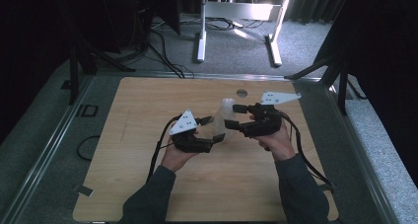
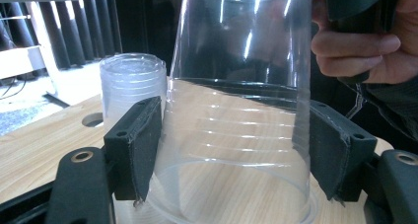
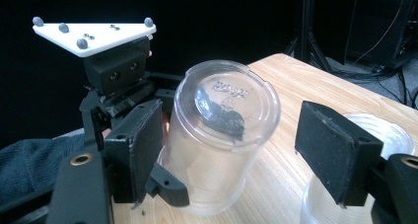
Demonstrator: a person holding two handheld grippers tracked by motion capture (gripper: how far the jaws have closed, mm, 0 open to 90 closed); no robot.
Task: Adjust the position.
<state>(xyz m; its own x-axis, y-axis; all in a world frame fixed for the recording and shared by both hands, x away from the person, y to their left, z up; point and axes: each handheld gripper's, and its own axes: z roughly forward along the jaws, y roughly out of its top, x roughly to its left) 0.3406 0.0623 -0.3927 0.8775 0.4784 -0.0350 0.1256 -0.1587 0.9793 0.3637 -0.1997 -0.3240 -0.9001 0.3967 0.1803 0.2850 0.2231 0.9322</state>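
Both forearms come in from the bottom of the high view, dark sleeves, hands meeting mid-worktop. Left gripper (image 1: 213,130) points right and slightly away from the person, grey three-cornered plate on top. Right gripper (image 1: 235,117) points left toward it, its own plate tilted up at the back.

Left gripper is clamped on a clear plastic cup (image 2: 236,115): both black pads (image 2: 140,145) press its ribbed lower wall, one per side. The cup stands upside down, rim on the worktop (image 2: 34,150), base up. In the right gripper view the same cup (image 3: 219,135) shows its embossed base disc on top, tilted slightly toward the camera.

Right gripper is released: its jaws stand wide either side of that cup's upper part, left pad just beside the wall, right pad well clear of it. Nothing gripped.

A second stack of clear cups (image 2: 132,81) stands inverted just behind and beside the held cup; in the right gripper view it sits at lower right (image 3: 355,184), partly behind the right jaw. Cups look empty.

Worktop is a light wood board with a round hole (image 1: 241,93) near its far edge. Grey carpet around it, white table frame (image 1: 236,21) beyond, cables on the floor, dark curtains at the sides.
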